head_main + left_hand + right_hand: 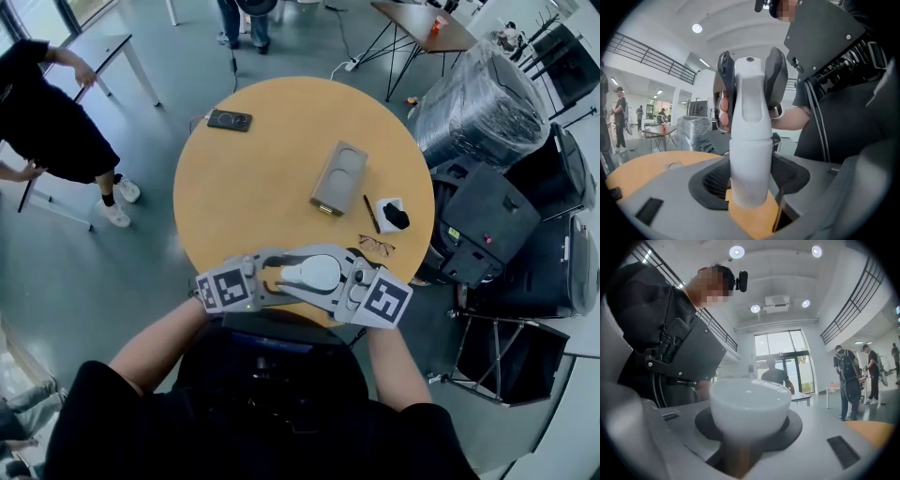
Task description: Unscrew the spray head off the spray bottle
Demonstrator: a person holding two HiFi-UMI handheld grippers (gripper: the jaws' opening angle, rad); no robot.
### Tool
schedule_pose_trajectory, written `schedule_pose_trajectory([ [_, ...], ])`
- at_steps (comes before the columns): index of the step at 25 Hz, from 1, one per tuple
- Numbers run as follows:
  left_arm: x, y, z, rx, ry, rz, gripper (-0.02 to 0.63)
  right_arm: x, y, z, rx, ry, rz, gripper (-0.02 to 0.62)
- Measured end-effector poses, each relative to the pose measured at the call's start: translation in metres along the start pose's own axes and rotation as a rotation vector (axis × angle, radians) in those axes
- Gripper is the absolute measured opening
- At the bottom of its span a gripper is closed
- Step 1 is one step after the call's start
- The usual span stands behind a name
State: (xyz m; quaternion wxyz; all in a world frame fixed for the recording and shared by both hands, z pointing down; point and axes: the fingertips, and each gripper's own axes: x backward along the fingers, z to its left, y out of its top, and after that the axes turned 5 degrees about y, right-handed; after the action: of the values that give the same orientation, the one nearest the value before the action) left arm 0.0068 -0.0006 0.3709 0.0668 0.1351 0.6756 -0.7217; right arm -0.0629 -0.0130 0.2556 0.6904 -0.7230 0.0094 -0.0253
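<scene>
A white spray bottle point(314, 272) lies level over the near edge of the round orange table point(272, 169), held between both grippers. My left gripper point(279, 272) comes in from the left. In the left gripper view its jaws point(750, 187) sit against the bottle's narrow round end point(749, 164). My right gripper point(345, 279) comes in from the right. Its dark fingers point(776, 77) clamp the wider sculpted end. In the right gripper view that end point(750, 404) fills the space between the jaws. I cannot tell which end carries the spray head.
On the table lie a dark phone point(230, 120), a grey box point(339, 176), a pen point(371, 214), a white card with a black item point(391, 216) and glasses point(375, 246). Black chairs point(487, 225) crowd the right. A person point(56, 122) stands at left.
</scene>
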Motion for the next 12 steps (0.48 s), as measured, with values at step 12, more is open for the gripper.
schedule_pose_trajectory([
  [12,0.008,0.018,0.047,0.048,0.335,0.005,0.301,0.023,-0.005,-0.054,0.028,-0.529,0.004,0.295],
])
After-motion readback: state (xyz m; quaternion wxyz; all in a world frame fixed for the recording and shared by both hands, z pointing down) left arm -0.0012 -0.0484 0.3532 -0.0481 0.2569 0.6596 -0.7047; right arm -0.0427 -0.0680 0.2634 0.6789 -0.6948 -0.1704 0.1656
